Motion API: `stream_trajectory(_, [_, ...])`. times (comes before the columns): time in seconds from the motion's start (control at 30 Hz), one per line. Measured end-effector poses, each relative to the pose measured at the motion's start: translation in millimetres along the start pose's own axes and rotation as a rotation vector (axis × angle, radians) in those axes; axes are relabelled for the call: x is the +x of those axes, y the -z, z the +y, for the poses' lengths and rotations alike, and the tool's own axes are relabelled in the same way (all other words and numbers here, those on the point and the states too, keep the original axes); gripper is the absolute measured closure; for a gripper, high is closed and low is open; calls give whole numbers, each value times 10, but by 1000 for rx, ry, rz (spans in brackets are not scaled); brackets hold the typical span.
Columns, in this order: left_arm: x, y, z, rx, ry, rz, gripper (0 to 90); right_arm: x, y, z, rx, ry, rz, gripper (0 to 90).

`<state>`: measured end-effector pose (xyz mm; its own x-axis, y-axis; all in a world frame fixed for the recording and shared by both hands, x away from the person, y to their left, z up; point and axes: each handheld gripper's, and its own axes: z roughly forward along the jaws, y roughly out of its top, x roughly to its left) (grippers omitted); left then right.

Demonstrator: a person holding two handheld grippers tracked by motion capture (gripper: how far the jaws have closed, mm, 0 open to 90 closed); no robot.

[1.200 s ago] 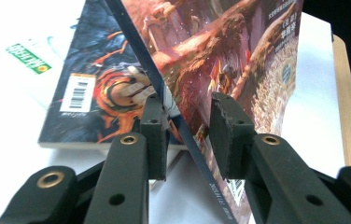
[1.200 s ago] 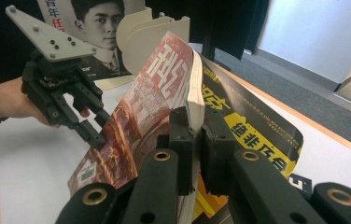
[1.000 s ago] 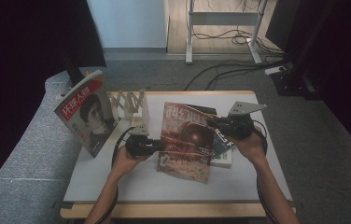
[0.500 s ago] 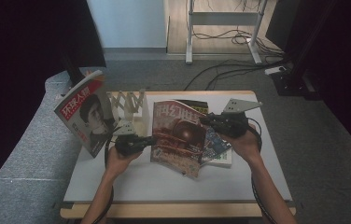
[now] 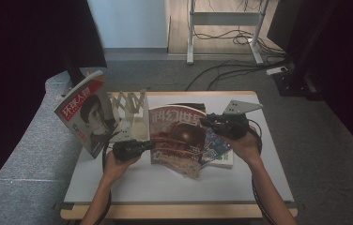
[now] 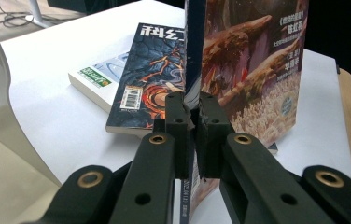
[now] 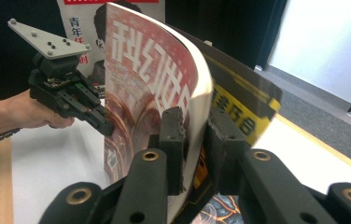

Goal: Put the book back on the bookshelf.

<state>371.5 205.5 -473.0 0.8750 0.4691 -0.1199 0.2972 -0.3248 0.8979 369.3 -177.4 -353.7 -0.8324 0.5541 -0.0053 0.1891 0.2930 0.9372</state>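
Observation:
A red-covered magazine point(image 5: 177, 136) stands nearly upright above the white table point(image 5: 132, 180), held from both sides. My left gripper point(image 5: 149, 145) is shut on its lower left edge; in the left gripper view the jaws point(image 6: 191, 105) pinch the thin edge of the magazine point(image 6: 253, 65). My right gripper point(image 5: 206, 122) is shut on its upper right edge; in the right gripper view the jaws point(image 7: 195, 116) clamp the curved pages of the magazine point(image 7: 141, 79), with the left gripper point(image 7: 104, 127) beyond it.
A white accordion rack point(image 5: 134, 110) stands just left of the held magazine, and a red-and-white magazine point(image 5: 88, 117) with a face on its cover leans at its left. A dark blue magazine point(image 5: 215, 144) lies flat on a white book point(image 5: 225, 161) under my right hand.
Both grippers have carried the red magazine to the left, toward the rack, and tipped it more upright. Most of that shift came in the first half second.

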Motion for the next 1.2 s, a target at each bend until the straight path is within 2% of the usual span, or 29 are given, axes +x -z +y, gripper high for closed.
stream_trajectory(0.37, [-24, 34, -35, -11, -19, -3, 852, 8, -11, -62, 12, 6, -22, 623])
stream_trajectory(0.5, [-19, 52, -58, -20, -19, -6, 852, 1, -19, -101, 18, 9, -28, 530])
stream_trajectory(0.63, [-26, 67, -77, -27, -27, -7, 852, -18, -73, -169, 30, -19, -23, 442])
stream_trajectory(0.8, [-41, 86, -91, -30, -35, -8, 852, -31, -204, -266, 56, -41, -14, 377])
stream_trajectory(0.9, [-48, 95, -96, -29, -44, -10, 851, -18, -272, -302, 61, -46, 8, 377])
stream_trajectory(1.0, [-51, 104, -100, -28, -47, -12, 851, 9, -321, -323, 68, -42, 34, 427])
stream_trajectory(1.2, [-76, 105, -90, -19, -63, -13, 849, 33, -328, -352, 54, -53, 68, 608])
